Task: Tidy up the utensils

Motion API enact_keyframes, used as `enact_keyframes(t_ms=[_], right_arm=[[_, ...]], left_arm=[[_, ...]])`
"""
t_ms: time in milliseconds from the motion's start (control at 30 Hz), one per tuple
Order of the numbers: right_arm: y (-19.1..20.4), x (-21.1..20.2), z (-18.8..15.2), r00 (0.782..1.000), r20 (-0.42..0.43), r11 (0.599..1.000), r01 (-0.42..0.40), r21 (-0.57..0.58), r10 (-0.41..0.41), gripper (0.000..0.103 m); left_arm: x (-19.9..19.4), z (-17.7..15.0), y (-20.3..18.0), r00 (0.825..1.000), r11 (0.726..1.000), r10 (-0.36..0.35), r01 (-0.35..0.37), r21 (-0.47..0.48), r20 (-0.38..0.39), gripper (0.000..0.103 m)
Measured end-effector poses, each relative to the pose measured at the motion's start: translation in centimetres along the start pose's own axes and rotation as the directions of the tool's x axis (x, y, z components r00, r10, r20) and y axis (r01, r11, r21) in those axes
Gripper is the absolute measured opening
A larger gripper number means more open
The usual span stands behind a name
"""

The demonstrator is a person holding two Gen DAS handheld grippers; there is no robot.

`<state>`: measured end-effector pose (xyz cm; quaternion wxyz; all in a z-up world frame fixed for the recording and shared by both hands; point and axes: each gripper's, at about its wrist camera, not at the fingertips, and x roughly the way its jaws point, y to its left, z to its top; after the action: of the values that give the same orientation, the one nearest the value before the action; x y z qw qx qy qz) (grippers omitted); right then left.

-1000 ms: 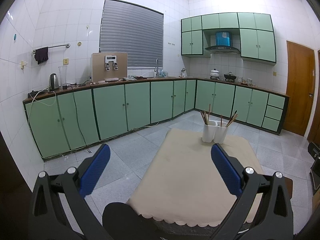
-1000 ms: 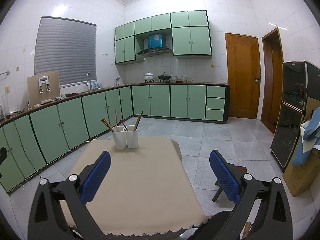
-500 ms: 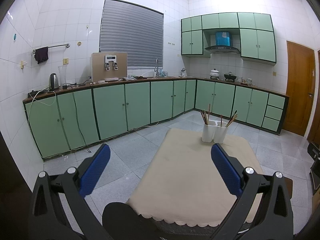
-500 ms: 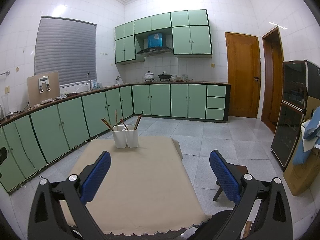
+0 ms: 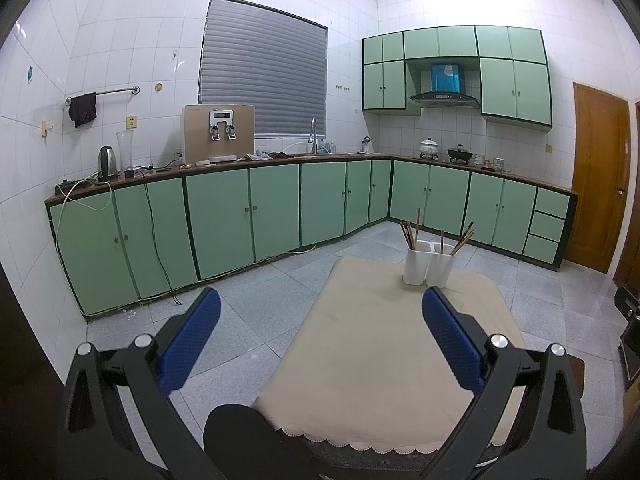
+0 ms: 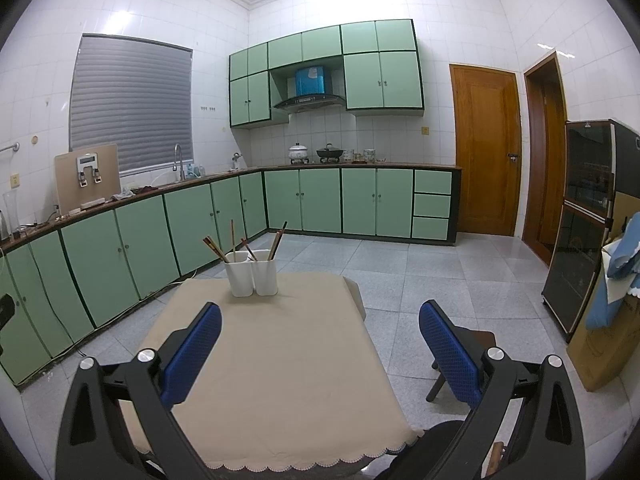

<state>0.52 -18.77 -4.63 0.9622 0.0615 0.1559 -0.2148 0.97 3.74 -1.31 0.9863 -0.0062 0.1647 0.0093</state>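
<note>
I have my left gripper [image 5: 320, 308] held level above the near edge of the table [image 5: 384, 360], its blue pads [image 5: 190, 340] spread wide with nothing between them, pointing forward across the cloth. My right gripper [image 6: 320, 314] is in the same pose, fingers parted and empty, hovering over the near end of the table. The white utensil holder [image 6: 251, 273], its two cups side by side with chopsticks [image 6: 276, 242] standing in them, sits well ahead of both grippers at the far end, ahead-right of the left and ahead-left of the right.
</note>
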Motion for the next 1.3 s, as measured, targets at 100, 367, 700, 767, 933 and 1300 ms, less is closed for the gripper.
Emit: enact_keyframes(t_ms=[100, 367, 700, 767, 933, 1300], right_arm=[[-0.01, -0.02, 0.04, 1.0, -0.001, 1.0, 0.0, 0.002, 0.0, 0.097], [-0.01, -0.05, 0.07, 1.0, 0.0, 1.0, 0.0, 0.001, 0.0, 0.097], [0.02, 0.01, 0.09, 1.0, 0.0, 1.0, -0.002, -0.001, 0.002, 0.097], [0.03, 0.04, 0.12, 1.0, -0.001, 1.0, -0.004, -0.001, 0.004, 0.097], [0.07, -0.01, 0.2, 1.0, 0.0, 1.0, -0.004, -0.002, 0.004, 0.097], [0.12, 0.08, 0.22, 1.0, -0.004, 1.0, -0.006, -0.003, 0.006, 0.097]], left_arm=[[-0.01, 0.02, 0.06, 1.0, 1.0, -0.002, 0.002, 0.0, 0.001, 0.098], [-0.05, 0.01, 0.09, 1.0, 1.0, -0.002, 0.002, -0.003, 0.0, 0.098], [-0.13, 0.04, -0.01, 1.0, 1.0, -0.001, 0.001, -0.001, 0.002, 0.098], [-0.16, 0.06, -0.06, 1.0, 1.0, 0.0, 0.0, -0.001, 0.002, 0.098], [-0.27, 0.22, -0.14, 1.0, 1.0, 0.0, 0.0, -0.003, 0.005, 0.098], [-0.47, 0.32, -0.51, 1.0, 1.0, 0.0, 0.0, 0.001, 0.005, 0.098]])
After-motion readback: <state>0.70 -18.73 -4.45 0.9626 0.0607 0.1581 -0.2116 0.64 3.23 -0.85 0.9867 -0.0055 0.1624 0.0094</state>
